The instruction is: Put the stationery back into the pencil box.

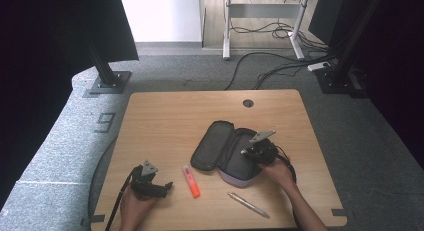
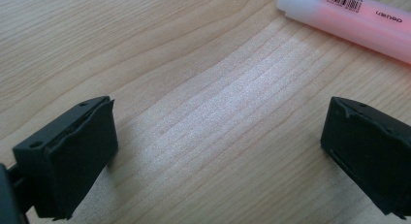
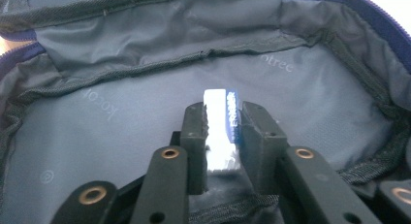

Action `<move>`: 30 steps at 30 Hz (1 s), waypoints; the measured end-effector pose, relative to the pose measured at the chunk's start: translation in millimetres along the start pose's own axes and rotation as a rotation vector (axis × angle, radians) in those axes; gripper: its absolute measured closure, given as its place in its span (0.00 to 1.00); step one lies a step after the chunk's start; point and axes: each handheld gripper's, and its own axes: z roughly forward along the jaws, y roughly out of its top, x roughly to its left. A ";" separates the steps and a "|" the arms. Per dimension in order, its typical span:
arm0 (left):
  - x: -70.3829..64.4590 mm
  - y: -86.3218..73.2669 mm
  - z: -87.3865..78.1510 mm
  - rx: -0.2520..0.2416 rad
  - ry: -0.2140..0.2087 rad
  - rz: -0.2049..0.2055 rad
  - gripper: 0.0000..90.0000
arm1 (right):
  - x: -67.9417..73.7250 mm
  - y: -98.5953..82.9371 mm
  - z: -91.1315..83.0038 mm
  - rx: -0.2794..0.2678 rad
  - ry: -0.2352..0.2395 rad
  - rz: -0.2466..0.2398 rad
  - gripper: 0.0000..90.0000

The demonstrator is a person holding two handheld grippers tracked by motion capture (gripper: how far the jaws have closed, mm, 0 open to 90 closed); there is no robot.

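- Between the jaws of the right claw (image 3: 224, 136) a small white block with a blue printed sleeve, probably an eraser (image 3: 222, 118), is pinched tight, jaws closed down to just its width.
- Around that claw the grey lining of an open pencil case (image 3: 121, 127) is seen on all sides, so the eraser is held inside the case's main compartment; whether it touches the bottom can't be told.
- From the high view, the right claw (image 1: 252, 152) is seen dipped into the near half of the pencil case (image 1: 222, 146), with the flap laid open to the claw's left and the right hand (image 1: 278, 172) wrapped around the handle behind it.
- Just below that hand, a silver pen (image 1: 248, 205) is left lying flat on the worktop (image 1: 165, 116), apart from the case.
- Over on the other side, the left claw (image 1: 167, 187) is held low over bare wood by the left hand (image 1: 136, 203), jaws spread wide with nothing between them.
- Ahead of the left claw (image 2: 218, 151) and off to its right, a pink-orange highlighter (image 2: 349, 18) is seen lying on the wood, barcode label up, not touched by either jaw.
- In the high view that highlighter (image 1: 191, 181) is found between the left claw and the case, near the claw's tips.
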 end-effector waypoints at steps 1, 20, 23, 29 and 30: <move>0.0 0.0 0.0 0.000 0.000 0.000 0.00 | 0.0 0.1 0.0 0.000 0.000 -0.001 0.74; 0.0 0.0 0.0 0.000 0.000 0.000 0.00 | 8.0 9.5 -33.1 -0.023 -0.015 -0.022 0.53; 0.0 0.0 0.0 0.000 0.000 0.000 0.00 | 9.9 9.1 -42.2 -0.036 -0.015 -0.021 0.50; 0.0 0.0 0.0 0.000 0.000 0.000 0.00 | 17.6 6.6 -55.1 -0.038 -0.001 -0.031 0.50; 0.0 0.0 0.0 0.000 0.000 0.000 0.00 | 19.5 6.0 -56.5 -0.040 -0.002 -0.035 0.50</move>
